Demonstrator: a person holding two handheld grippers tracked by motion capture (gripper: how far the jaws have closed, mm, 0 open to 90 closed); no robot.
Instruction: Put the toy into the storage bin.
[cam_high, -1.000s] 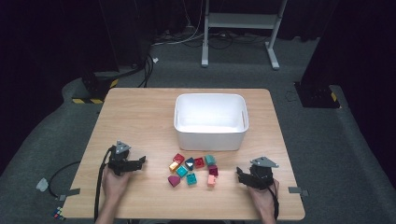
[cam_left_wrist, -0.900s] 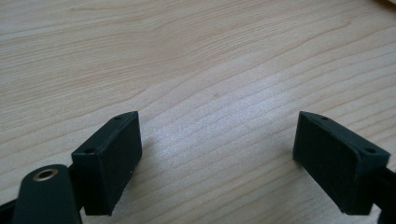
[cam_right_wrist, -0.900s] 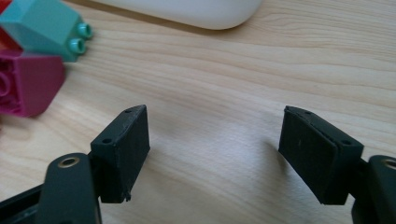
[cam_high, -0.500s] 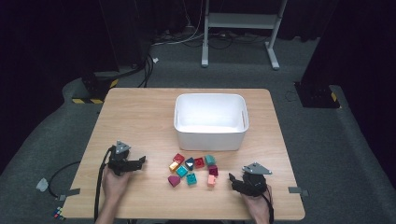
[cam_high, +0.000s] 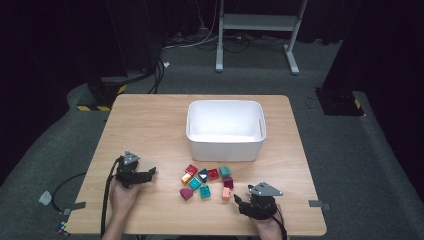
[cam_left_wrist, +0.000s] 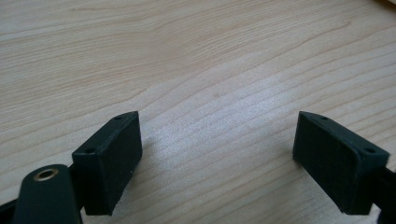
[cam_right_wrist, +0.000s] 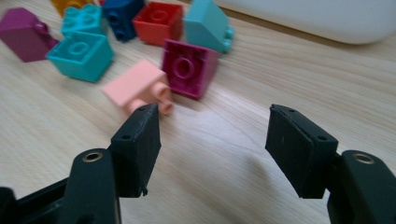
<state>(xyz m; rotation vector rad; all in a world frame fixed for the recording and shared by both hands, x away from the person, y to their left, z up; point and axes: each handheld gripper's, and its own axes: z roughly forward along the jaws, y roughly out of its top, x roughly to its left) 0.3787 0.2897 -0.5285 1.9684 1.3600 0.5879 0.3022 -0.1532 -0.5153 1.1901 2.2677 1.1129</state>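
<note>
Right gripper (cam_right_wrist: 212, 140) closing a little, jaws apart on bare table (cam_right_wrist: 224, 177), just short of pink brick (cam_right_wrist: 135, 86). Left gripper (cam_left_wrist: 217, 158) spread wide, nothing gripped.

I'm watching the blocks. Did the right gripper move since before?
Yes. The right gripper slid left across the table, closer to the pink block; its jaws have just been closing, nothing between them.

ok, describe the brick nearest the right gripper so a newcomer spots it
Start at the white bin; the bricks lie just in front of it. At that cluster's right end, nearest the right gripper, lies the pink brick: the only pale pink one, on its side.
</note>
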